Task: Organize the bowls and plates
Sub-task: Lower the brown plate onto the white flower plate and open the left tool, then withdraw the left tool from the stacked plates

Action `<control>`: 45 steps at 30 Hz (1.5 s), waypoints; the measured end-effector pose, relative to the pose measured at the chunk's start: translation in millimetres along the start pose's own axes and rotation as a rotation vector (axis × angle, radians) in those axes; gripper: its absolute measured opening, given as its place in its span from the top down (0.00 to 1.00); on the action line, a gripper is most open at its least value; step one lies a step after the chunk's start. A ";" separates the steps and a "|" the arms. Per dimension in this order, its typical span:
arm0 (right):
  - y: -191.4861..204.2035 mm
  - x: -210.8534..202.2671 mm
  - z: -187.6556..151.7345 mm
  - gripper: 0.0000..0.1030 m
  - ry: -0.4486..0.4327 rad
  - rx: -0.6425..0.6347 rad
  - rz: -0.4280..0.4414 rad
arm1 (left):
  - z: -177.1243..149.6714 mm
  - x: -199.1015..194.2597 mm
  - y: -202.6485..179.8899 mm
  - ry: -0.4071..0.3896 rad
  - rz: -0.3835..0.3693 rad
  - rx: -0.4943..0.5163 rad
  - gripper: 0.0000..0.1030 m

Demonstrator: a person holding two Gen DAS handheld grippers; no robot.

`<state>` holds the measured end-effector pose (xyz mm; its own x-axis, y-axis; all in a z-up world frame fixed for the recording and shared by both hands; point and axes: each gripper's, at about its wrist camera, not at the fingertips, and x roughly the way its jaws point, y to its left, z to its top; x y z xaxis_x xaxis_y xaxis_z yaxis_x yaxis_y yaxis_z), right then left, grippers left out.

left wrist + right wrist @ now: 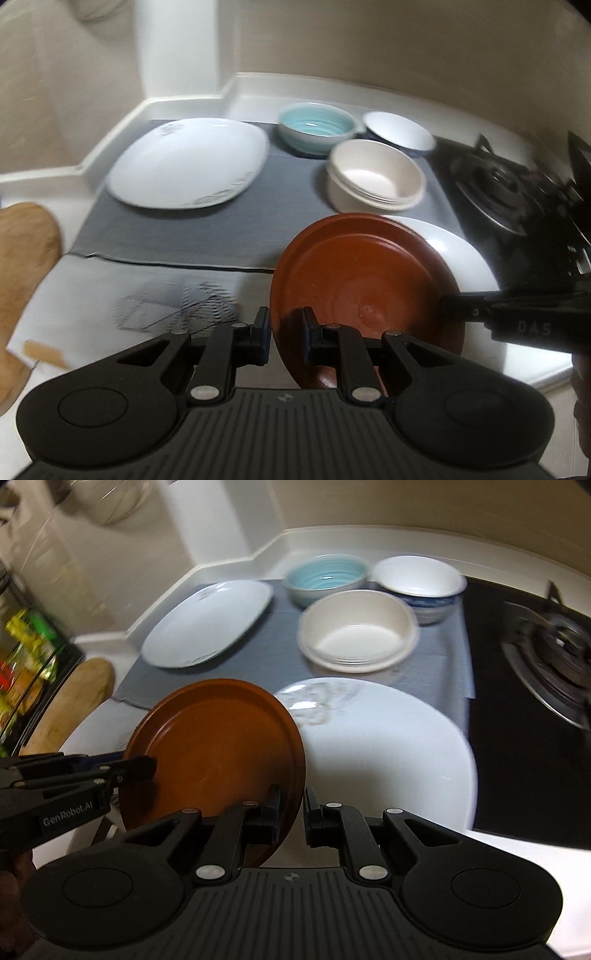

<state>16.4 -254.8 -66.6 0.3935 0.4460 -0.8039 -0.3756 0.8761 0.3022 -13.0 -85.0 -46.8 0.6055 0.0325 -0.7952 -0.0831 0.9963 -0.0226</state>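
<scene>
Left wrist view shows the left claw [286, 332] pinching the near-left rim of a round reddish-brown plate [354, 280], one pad on either side of the rim, so the plate sits just ahead and to the right of the claw, tilted and held above the white table [92, 295]. At the plate's far right edge the right claw [448, 306] reaches in from the right and touches that rim. Behind the brown plate, partly covered by it, lies a large white round plate [454, 254]. Farther ahead on a grey cloth mat [177, 236] are a white squarish platter with a dark pattern [188, 162], ahead and to the left, and three bowls ahead and to the right: a stack of cream bowls [376, 177], a light-blue ribbed bowl [317, 127] and a white bowl with a blue outside [399, 134]. A black gas burner [509, 192] stands off to the right, and a wooden board [26, 251] off to the left.

Right wrist view shows the right claw's pads pressed on the brown plate's near-right rim, the plate lying ahead and left of it, with the big white plate directly ahead and below.
</scene>
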 end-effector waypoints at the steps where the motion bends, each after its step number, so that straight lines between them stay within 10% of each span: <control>1: -6.2 -2.2 -1.4 0.87 -0.005 0.014 -0.006 | 1.7 3.6 -6.4 0.002 -0.009 0.014 0.82; 14: -65.8 5.7 -18.2 0.87 0.039 0.107 -0.107 | 11.0 56.7 -57.6 0.067 -0.053 0.119 0.82; 34: -86.8 -18.5 -15.3 0.81 -0.036 0.042 -0.186 | 17.8 50.7 -26.5 0.033 0.064 0.013 0.66; 37: -95.6 -12.1 -15.3 0.80 -0.008 0.067 -0.187 | 15.5 56.0 -22.1 0.069 0.025 -0.005 0.88; 45: -83.2 -2.0 -15.8 0.78 0.022 0.029 -0.137 | 8.5 48.1 -19.6 0.080 0.038 -0.015 0.91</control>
<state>33.7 -331.5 -98.3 0.4213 0.3179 -0.8494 -0.2953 0.9336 0.2029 24.5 -102.2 -79.4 0.5366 0.0632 -0.8415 -0.1170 0.9931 0.0000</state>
